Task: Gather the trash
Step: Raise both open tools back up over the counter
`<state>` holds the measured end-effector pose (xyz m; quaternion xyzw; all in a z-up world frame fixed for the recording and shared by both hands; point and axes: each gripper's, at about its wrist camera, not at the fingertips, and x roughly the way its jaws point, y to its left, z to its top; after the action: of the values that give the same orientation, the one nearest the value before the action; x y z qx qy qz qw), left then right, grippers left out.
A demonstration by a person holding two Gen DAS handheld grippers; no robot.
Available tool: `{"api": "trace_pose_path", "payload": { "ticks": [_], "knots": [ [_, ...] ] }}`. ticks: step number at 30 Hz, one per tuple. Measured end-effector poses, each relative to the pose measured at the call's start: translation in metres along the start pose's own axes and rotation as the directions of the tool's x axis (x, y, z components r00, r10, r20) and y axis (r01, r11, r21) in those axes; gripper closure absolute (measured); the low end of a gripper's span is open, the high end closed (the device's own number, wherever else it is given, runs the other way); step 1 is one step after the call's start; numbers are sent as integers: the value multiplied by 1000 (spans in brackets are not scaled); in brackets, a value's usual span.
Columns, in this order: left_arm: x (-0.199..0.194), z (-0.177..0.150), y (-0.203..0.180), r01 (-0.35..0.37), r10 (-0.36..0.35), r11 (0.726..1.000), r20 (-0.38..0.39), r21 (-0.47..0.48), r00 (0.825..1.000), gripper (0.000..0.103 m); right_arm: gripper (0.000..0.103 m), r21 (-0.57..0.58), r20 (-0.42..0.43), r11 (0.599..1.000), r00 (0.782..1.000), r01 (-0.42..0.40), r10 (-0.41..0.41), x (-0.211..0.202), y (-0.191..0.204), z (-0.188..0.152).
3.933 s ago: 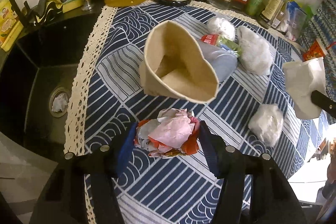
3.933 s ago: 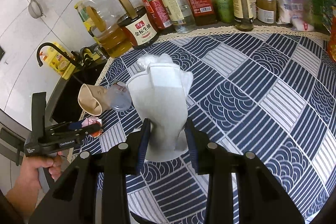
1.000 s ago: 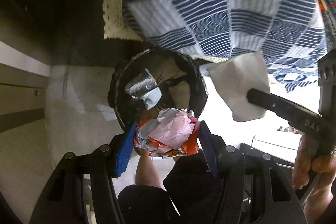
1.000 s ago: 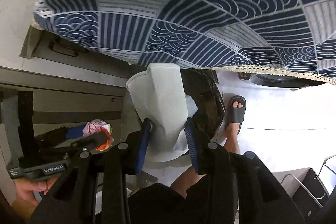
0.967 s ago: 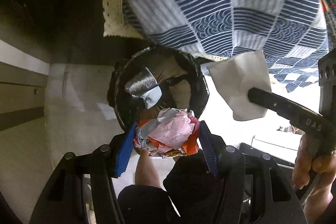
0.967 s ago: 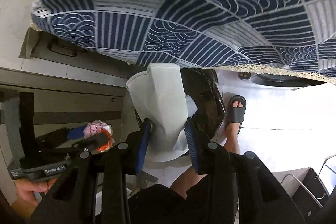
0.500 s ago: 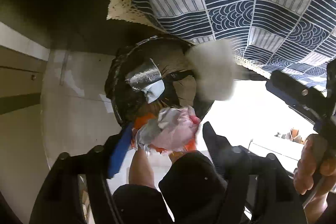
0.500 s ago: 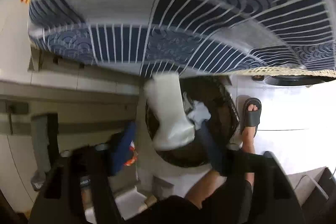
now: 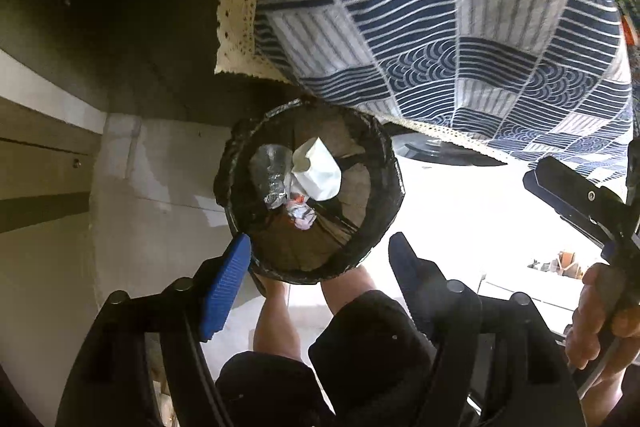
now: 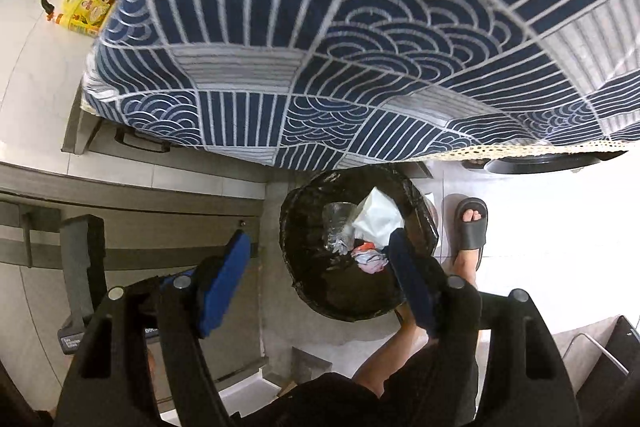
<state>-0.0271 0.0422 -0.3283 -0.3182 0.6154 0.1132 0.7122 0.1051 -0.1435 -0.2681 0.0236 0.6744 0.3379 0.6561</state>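
Looking straight down from both wrist views into a black-lined trash bin (image 9: 236, 155) (image 10: 296, 267) on the pale floor, centre of the left view and lower centre of the right. Inside, a white paper bag (image 9: 318, 175) (image 10: 376, 217) lying near the middle, touching a clear crumpled plastic cup (image 9: 274, 173) (image 10: 338, 227) on its left, with a pink-and-orange crumpled wrapper (image 9: 302, 215) (image 10: 372, 259) just below both.

Left gripper (image 9: 320, 259) over the bin's lower rim, jaws apart, recently widened, nothing between them but the bin far beneath. Right gripper (image 10: 320, 265) likewise spread and just been opening further, empty, its right blue pad overlapping the bin's edge in the picture. Same tool seen at the right edge of the left view, held by a hand (image 9: 604, 323).

Blue wave-patterned tablecloth (image 9: 440, 7) (image 10: 360, 27) with lace trim filling the upper part of each frame, its hem overhanging the bin's top rim. Bare legs and dark shorts below centre; a foot in a grey slipper (image 10: 472, 227) just right of the bin. Grey cabinet fronts (image 10: 140, 227) at left.
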Motion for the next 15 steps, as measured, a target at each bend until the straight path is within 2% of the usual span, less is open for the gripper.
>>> {"api": "trace_pose_path", "payload": {
  "ticks": [4, 5, 7, 12, 15],
  "knots": [
    [-21, 1, -5, -6, 6, 1000, 45, 14, 999, 31, 29, 36, 21, 999, 999, -33, 32, -20, 0, 0],
    [-28, 3, -5, -8, 7, 1000, 61, 11, 998, 27, 16, 48, 32, 997, 998, -53, 51, -27, 1, 2],
    [-38, 6, -6, -8, 7, 1000, 84, 10, 996, 27, 9, 41, 82, 997, 995, -61, 57, -45, 7, 4],
    [-77, 15, -16, -14, 8, 999, 159, 31, 987, 26, 8, 16, 165, 997, 984, -71, 67, -86, 23, 10],
    [-101, 18, -23, -16, 7, 999, 209, 44, 978, 21, 7, -9, 220, 998, 973, -69, 69, -110, 32, 16]
  ]
}}
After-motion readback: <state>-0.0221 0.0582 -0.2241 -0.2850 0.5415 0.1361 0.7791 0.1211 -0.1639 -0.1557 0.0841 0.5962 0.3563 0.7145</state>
